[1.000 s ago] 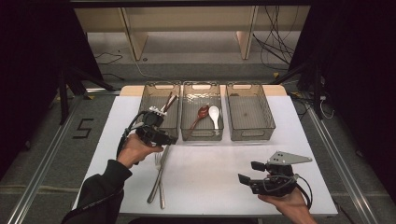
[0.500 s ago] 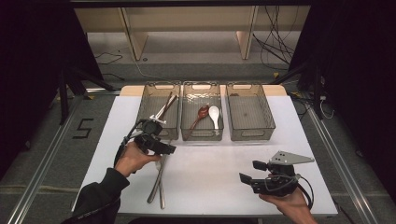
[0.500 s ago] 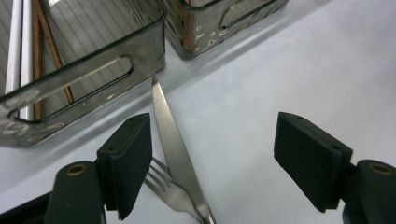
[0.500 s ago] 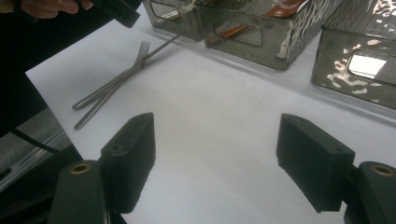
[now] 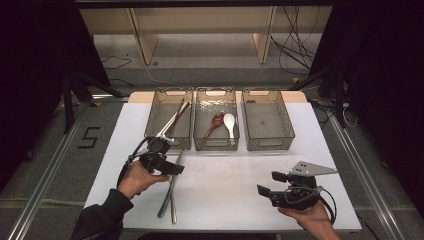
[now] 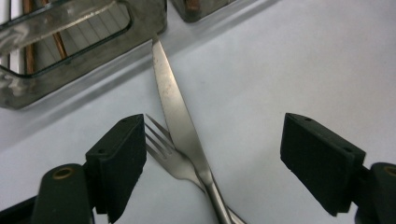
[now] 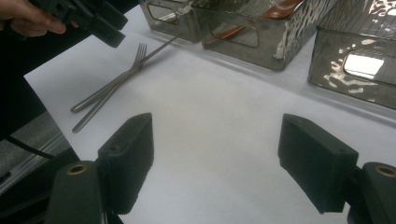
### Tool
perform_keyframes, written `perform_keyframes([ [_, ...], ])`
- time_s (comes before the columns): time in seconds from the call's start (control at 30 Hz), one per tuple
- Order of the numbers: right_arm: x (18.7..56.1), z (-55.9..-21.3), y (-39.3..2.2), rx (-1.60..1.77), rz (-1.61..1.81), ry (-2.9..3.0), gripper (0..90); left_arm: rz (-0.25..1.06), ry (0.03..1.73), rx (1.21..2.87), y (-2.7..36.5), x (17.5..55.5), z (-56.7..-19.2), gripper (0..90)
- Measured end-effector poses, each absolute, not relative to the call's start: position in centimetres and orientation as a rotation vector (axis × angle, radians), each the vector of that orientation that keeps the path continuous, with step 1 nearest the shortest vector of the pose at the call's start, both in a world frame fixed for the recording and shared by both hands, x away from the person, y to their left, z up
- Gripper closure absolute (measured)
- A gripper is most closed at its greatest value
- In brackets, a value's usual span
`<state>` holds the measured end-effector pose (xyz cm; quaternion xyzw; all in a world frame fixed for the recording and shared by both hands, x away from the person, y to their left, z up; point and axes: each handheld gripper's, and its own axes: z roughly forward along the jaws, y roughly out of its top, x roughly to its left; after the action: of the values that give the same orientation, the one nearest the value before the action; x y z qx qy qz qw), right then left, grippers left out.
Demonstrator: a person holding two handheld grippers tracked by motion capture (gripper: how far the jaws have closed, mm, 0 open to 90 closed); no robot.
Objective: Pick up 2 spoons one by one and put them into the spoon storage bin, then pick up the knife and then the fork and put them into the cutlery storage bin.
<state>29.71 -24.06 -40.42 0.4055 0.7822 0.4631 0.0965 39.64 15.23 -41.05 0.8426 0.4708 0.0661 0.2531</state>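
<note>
A steel knife [image 6: 180, 116] lies across a steel fork [image 6: 161, 144] on the white table, the knife's tip near the left tray's front wall. My left gripper [image 6: 212, 149] hangs just above them, open; its jaws have just been opening and touch neither piece. In the high view the left gripper [image 5: 172, 167] sits over the top of the knife and fork [image 5: 171, 192]. My right gripper [image 5: 265, 191] rests at the near right, open with bare table between its jaws [image 7: 215, 163]. A long metal utensil [image 5: 175, 120] leans in the left tray.
Three clear trays stand in a row at the back: the left tray [image 5: 150, 122], the middle tray [image 5: 216, 146] with a brown spoon [image 5: 216, 121] and a white spoon [image 5: 229, 121], and the right tray [image 5: 267, 146]. Dark floor and cables surround the table [image 5: 240, 170].
My left gripper has drawn back from the left tray toward the near side and sunk over the knife and fork, its jaws wider. The metal utensil stays in the tray. The right gripper has kept still.
</note>
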Motion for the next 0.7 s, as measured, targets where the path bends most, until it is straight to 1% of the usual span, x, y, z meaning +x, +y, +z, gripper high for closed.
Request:
perform_keyframes([
  [0.43,29.4,-40.3,-24.2,1.208,1.364,2.312,27.5,0.197,1.263,2.351,15.3,38.6,-41.7,21.5],
  [0.7,29.4,-40.5,-24.4,1.215,1.362,2.313,27.6,0.173,1.270,2.375,15.3,38.2,-42.1,21.8],
])
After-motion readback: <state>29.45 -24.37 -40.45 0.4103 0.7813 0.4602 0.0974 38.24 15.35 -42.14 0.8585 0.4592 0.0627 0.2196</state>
